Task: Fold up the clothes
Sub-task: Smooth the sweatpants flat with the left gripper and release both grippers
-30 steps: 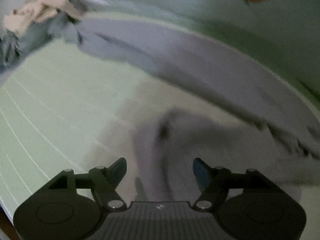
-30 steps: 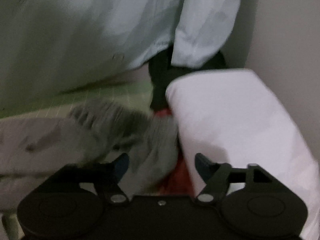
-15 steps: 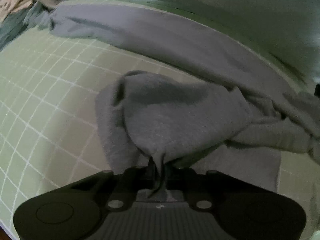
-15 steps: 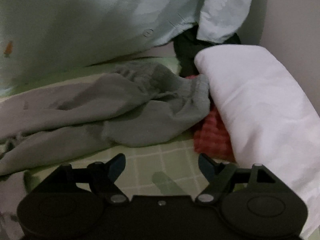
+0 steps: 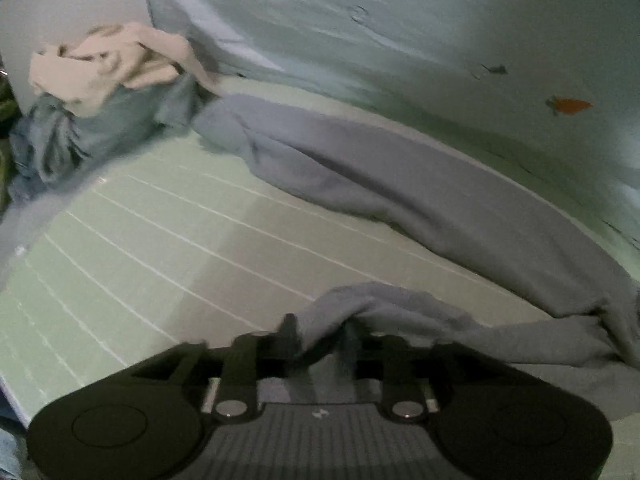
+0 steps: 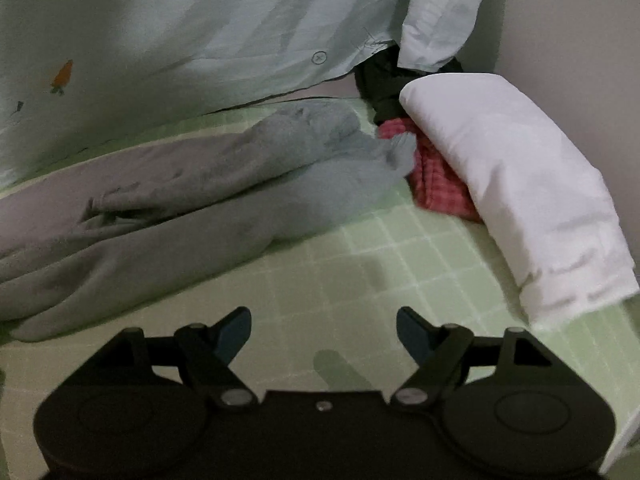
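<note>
Now the left hand-held gripper (image 5: 320, 340) is clamped on a bunched end of the grey trousers (image 5: 420, 184); 1.0 s ago its jaws stood apart over the cloth. Since 0.5 s ago the pinched cloth has dropped from a raised heap to a low ridge. Right hand-held gripper (image 6: 323, 334) wide apart, holding nothing, above the green checked bed sheet (image 6: 360, 280). Trousers lie lengthwise, rumpled; likely a leg is being drawn out to straighten.

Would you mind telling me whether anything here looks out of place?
Nothing looks damaged. The grey trousers lie rumpled, one end pinched in the left claw; unfolded clothes sit heaped in the far corner.
</note>
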A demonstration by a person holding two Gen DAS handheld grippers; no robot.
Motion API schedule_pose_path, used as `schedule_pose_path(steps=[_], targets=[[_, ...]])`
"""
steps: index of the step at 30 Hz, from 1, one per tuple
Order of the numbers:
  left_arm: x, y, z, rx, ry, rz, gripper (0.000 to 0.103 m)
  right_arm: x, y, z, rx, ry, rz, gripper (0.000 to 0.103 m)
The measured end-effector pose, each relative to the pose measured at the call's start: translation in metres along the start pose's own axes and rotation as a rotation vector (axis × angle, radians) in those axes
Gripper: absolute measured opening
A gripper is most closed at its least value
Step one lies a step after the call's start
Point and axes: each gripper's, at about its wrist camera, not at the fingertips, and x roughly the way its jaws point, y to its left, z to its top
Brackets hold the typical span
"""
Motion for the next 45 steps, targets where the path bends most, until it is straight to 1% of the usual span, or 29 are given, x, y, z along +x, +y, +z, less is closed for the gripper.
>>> schedule_pose_path(steps=[1, 2, 3, 5, 7, 10, 13, 15, 17, 18, 19, 20, 21, 23, 28, 30, 34, 36, 40, 45], targets=[[-0.003, 0.004, -0.002, -0.002, -0.006, 0.002, 0.053, -0.005, 0.005, -0.005, 0.007, 0.002, -0.004, 0.08], [-0.006, 0.007, -0.006, -0.004, -0.004, -0.007, 0.06, -0.008, 0.01, -0.008, 0.01, 0.005, -0.001, 0.08], [-0.008, 0.009, -0.011, -0.007, -0.002, -0.017, 0.072, -0.01, 0.015, -0.012, 0.013, 0.009, 0.003, 0.08], [-0.006, 0.009, -0.025, -0.019, 0.03, -0.039, 0.074, -0.014, 0.023, -0.017, 0.014, 0.015, 0.011, 0.08], [-0.003, 0.008, -0.044, -0.048, 0.087, -0.072, 0.074, -0.016, 0.029, -0.018, 0.002, 0.018, 0.024, 0.08], [0.003, -0.007, -0.073, -0.064, 0.165, -0.129, 0.074, -0.016, 0.035, -0.016, -0.026, 0.021, 0.044, 0.08], [0.012, -0.026, -0.095, -0.065, 0.197, -0.138, 0.073, -0.016, 0.036, -0.015, -0.067, 0.028, 0.063, 0.08], [0.016, -0.035, -0.104, -0.079, 0.197, -0.136, 0.071, -0.016, 0.034, -0.016, -0.098, 0.035, 0.074, 0.08], [0.02, -0.043, -0.113, -0.09, 0.195, -0.125, 0.063, -0.015, 0.031, -0.017, -0.131, 0.042, 0.081, 0.08], [0.021, -0.044, -0.116, -0.09, 0.192, -0.113, 0.055, -0.014, 0.03, -0.017, -0.147, 0.045, 0.085, 0.08], [0.018, -0.044, -0.117, -0.08, 0.171, -0.093, 0.038, -0.013, 0.028, -0.017, -0.159, 0.049, 0.088, 0.08], [0.018, -0.044, -0.117, -0.07, 0.168, -0.083, 0.026, -0.012, 0.027, -0.017, -0.167, 0.051, 0.09, 0.08], [0.017, -0.043, -0.117, -0.071, 0.172, -0.074, 0.0, -0.011, 0.027, -0.016, -0.173, 0.054, 0.092, 0.08], [0.014, -0.032, -0.114, -0.109, 0.171, -0.064, 0.0, -0.009, 0.026, -0.015, -0.186, 0.059, 0.096, 0.08], [-0.009, 0.014, -0.086, -0.127, 0.103, 0.004, 0.0, -0.003, 0.043, -0.014, -0.137, 0.061, 0.103, 0.08], [-0.018, 0.037, -0.068, -0.137, 0.072, 0.028, 0.0, 0.0, 0.051, -0.014, -0.111, 0.06, 0.104, 0.08], [-0.024, 0.089, -0.018, -0.141, -0.002, 0.079, 0.0, 0.005, 0.07, -0.013, -0.058, 0.056, 0.101, 0.08], [-0.022, 0.113, 0.007, -0.143, -0.031, 0.095, 0.0, 0.006, 0.084, -0.014, -0.029, 0.047, 0.088, 0.08], [-0.006, 0.156, 0.067, -0.117, -0.084, 0.109, 0.0, 0.007, 0.113, -0.017, 0.037, 0.032, 0.037, 0.08], [0.027, 0.188, 0.133, -0.115, -0.153, 0.112, 0.001, 0.006, 0.143, -0.019, 0.106, 0.014, -0.052, 0.08]])
